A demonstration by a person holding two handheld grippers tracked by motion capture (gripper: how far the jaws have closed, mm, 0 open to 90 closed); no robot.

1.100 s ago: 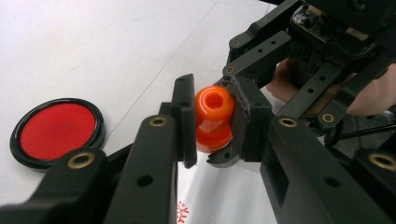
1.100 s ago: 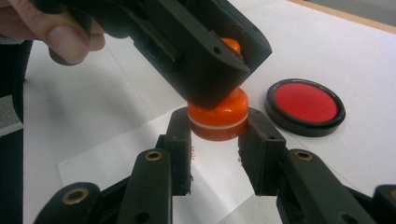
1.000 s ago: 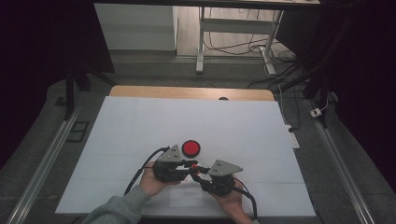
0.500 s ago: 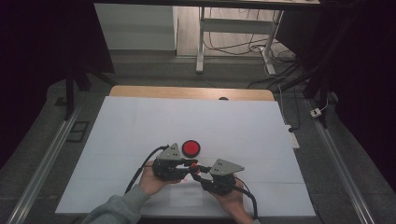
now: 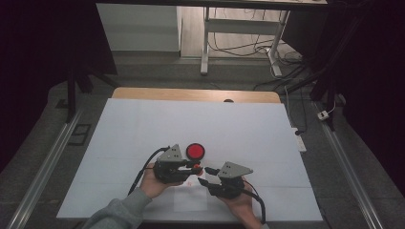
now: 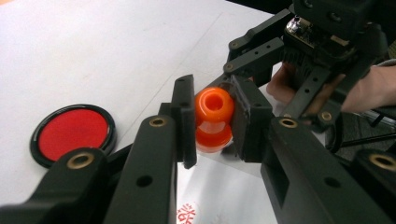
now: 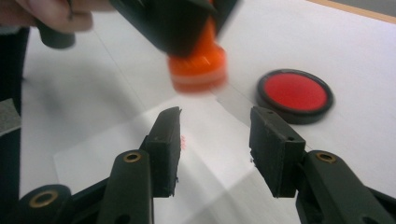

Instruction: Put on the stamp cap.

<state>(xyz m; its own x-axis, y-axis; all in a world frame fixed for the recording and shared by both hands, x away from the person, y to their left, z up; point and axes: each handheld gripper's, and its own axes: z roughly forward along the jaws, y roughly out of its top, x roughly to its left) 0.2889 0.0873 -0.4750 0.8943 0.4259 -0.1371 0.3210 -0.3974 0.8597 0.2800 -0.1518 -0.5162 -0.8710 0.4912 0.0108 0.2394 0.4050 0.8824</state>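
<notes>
The left hand-held gripper point(image 6: 212, 119) pinches an orange stamp point(image 6: 214, 119); the right hand-held gripper point(image 7: 215, 140), jaws just spreading, holds nothing. Tilted, the stamp could slip and smear the paper sheet point(image 7: 205, 186), with the red ink pad point(image 5: 195, 151) at its 12 o'clock.

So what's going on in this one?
A person at a white table works a claw in each hand. The left claw is shut on an orange stamp and holds it over a sheet of paper that carries a small red mark. The right claw has nothing between its jaws, which have just been opening. A round red ink pad lies beside them.
</notes>
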